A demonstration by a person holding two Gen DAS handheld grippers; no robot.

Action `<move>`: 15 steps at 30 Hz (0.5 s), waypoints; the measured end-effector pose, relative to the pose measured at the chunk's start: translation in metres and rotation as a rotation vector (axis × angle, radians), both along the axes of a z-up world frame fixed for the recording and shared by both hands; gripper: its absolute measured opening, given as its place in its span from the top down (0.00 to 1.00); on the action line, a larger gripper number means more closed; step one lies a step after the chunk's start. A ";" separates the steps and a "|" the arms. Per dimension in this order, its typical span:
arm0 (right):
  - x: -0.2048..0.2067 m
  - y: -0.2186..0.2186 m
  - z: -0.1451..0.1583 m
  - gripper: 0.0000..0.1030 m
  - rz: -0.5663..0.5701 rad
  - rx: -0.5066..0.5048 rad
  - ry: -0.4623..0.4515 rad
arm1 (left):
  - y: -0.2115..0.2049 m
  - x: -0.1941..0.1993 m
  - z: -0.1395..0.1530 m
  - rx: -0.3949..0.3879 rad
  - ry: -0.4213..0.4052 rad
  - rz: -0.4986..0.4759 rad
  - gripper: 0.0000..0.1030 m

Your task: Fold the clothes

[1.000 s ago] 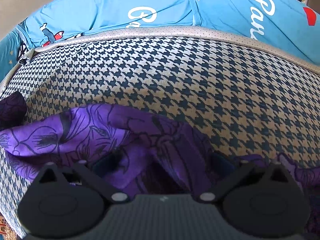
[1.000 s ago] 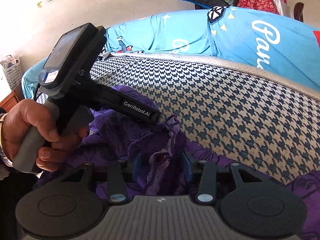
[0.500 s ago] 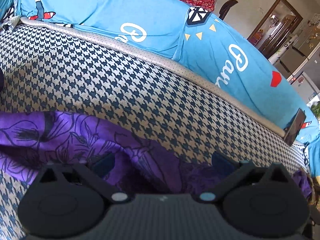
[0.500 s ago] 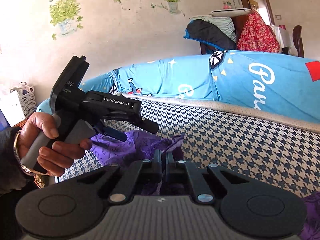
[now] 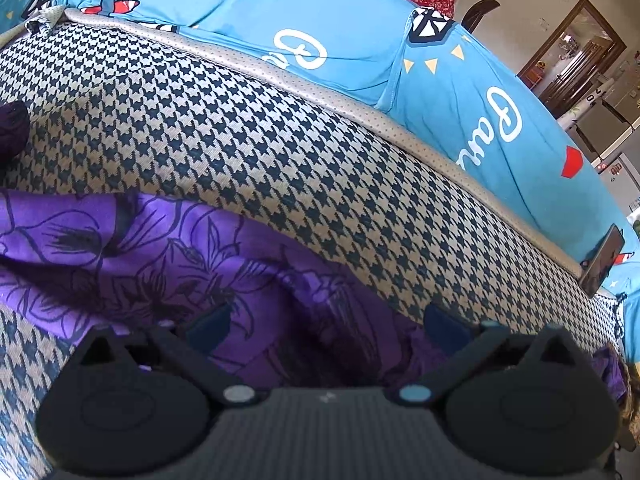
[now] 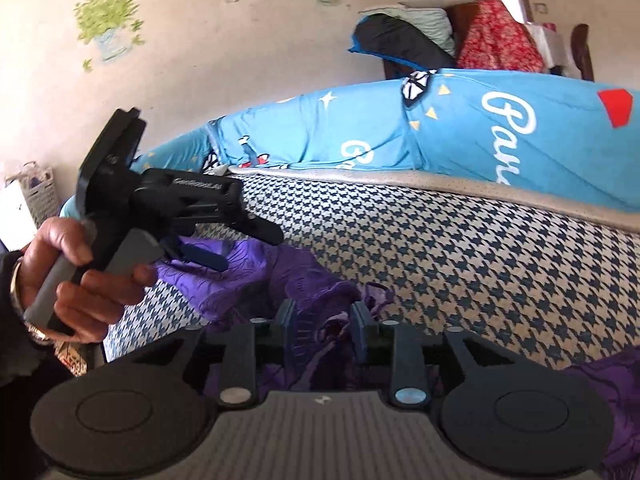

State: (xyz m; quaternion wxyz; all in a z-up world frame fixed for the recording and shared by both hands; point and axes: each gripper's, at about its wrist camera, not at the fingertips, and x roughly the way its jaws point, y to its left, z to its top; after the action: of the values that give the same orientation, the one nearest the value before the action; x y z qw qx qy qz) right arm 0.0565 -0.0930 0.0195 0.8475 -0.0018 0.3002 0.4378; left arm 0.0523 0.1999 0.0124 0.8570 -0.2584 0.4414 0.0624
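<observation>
Since half a second ago the right gripper (image 6: 323,316) has let its jaws part: they were pressed together then, and now stand a little apart with a bunch of the purple floral garment (image 5: 168,264) between them, though whether the pads actually pinch the cloth cannot be told. The left gripper (image 5: 326,322) has changed little; its jaws are spread wide, hovering over the garment with cloth lying below and between the blue fingertips (image 5: 208,324). In the right wrist view a hand (image 6: 76,276) holds that left gripper's grey handle, its jaws pointing over the purple fabric. The garment lies crumpled on the houndstooth mattress (image 5: 280,152) at its near edge. Behind the mattress a blue printed sheet (image 5: 352,28) covers the rest of the bed, and a dark phone (image 5: 604,254) stands propped at its right end.
</observation>
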 end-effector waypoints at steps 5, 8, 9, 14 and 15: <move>0.018 0.005 -0.012 0.52 -0.025 0.047 0.137 | -0.003 0.001 0.001 0.003 0.004 -0.019 0.00; 0.023 0.011 -0.019 0.48 -0.046 0.071 0.172 | -0.001 0.000 0.001 -0.003 0.005 -0.019 0.00; 0.025 0.013 -0.021 0.48 -0.054 0.079 0.183 | 0.000 0.000 0.002 -0.011 0.002 -0.017 0.00; 0.033 0.022 -0.032 0.63 -0.090 0.120 0.240 | 0.006 -0.002 0.007 -0.032 -0.012 -0.001 0.00; 0.035 0.024 -0.035 0.84 -0.097 0.129 0.252 | 0.009 -0.002 0.008 -0.039 -0.016 0.005 0.00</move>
State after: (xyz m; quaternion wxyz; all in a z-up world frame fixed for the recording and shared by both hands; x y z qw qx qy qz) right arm 0.0913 -0.0691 -0.0152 0.8217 0.1219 0.3751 0.4114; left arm 0.0498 0.2086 0.0201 0.8552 -0.2768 0.4348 0.0538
